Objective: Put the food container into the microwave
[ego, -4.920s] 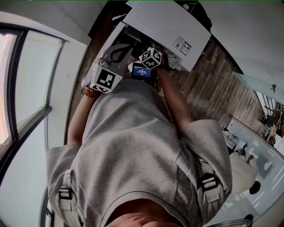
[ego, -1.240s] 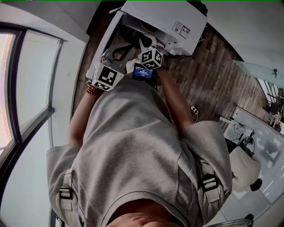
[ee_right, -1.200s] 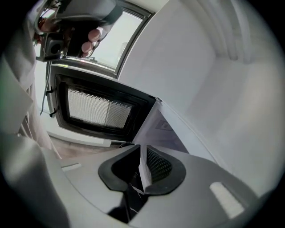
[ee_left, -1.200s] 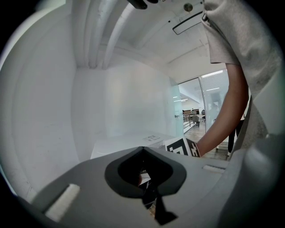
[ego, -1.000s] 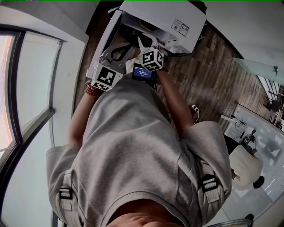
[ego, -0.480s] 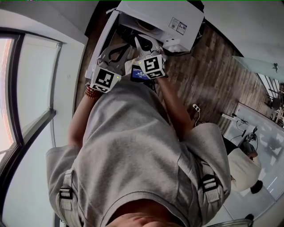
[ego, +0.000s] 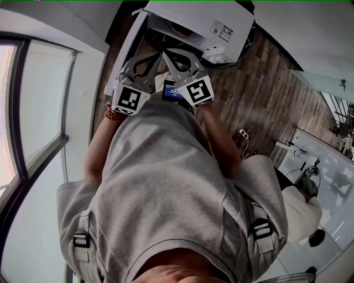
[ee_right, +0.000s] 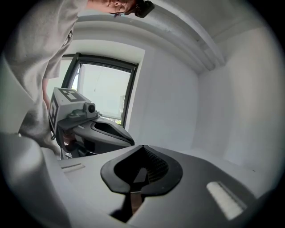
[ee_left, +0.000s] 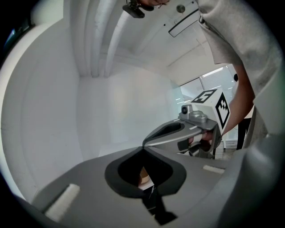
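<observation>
Holding left gripper (ee_left: 142,148) and right gripper (ee_right: 142,146) with tips close together before white boxy microwave (ego: 191,14), door open. Both clenched, nothing between matte grey jaws. Our grey sweatshirt (ego: 166,182) fills most of head view; grippers crowd view of cavity. We cannot make out food container for certain: pale rounded shape (ego: 181,30) shows inside cavity. Wood-plank floor (ego: 260,99) at right, dark-framed window (ee_right: 102,89) at left.

Microwave (ego: 188,15) at twelve o'clock; just below it, left hand-held gripper (ego: 149,61) and right hand-held gripper (ego: 169,57) side by side.
</observation>
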### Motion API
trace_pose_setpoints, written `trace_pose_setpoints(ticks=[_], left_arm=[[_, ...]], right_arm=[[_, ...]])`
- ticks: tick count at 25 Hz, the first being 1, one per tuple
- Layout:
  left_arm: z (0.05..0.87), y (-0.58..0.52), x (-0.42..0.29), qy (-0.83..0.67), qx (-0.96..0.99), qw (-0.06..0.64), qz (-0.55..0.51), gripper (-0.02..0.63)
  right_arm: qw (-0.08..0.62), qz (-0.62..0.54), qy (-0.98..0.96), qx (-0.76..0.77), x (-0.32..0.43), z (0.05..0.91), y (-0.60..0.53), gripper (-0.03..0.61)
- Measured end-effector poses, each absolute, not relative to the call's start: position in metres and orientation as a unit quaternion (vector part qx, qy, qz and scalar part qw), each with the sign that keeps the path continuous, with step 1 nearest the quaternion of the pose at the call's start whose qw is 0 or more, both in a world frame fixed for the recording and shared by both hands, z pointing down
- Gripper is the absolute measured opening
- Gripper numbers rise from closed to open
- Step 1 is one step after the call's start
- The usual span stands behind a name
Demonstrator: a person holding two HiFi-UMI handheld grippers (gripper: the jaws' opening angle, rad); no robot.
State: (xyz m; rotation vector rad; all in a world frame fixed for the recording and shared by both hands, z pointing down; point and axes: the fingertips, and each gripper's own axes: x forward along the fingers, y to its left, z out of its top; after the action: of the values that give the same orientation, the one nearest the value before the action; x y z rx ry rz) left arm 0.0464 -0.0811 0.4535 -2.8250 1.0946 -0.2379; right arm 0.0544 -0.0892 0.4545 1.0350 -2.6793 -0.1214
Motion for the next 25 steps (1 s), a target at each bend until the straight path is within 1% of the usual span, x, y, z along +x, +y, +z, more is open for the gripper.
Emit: trace_pose_setpoints(ticks=[8,15,25], left_arm=[[0.45,-0.079,0.049,0.361,-0.928,0.057,-0.078,-0.002],[0.456,-0.074,0.046,0.36,-0.928,0.057,-0.082,-0.002],[0.455,-0.079,0.046,0.356,-0.929,0.057,-0.081,-0.002]], right_arm=[[0.118,-0.05,-0.927,0.353,0.053,0.444,-0.08,0.015],[0.138,-0.066,-0.925,0.347,0.049,0.451,-0.072,0.015],[0.132,-0.056,-0.921,0.363,0.057,0.445,-0.076,0.014]])
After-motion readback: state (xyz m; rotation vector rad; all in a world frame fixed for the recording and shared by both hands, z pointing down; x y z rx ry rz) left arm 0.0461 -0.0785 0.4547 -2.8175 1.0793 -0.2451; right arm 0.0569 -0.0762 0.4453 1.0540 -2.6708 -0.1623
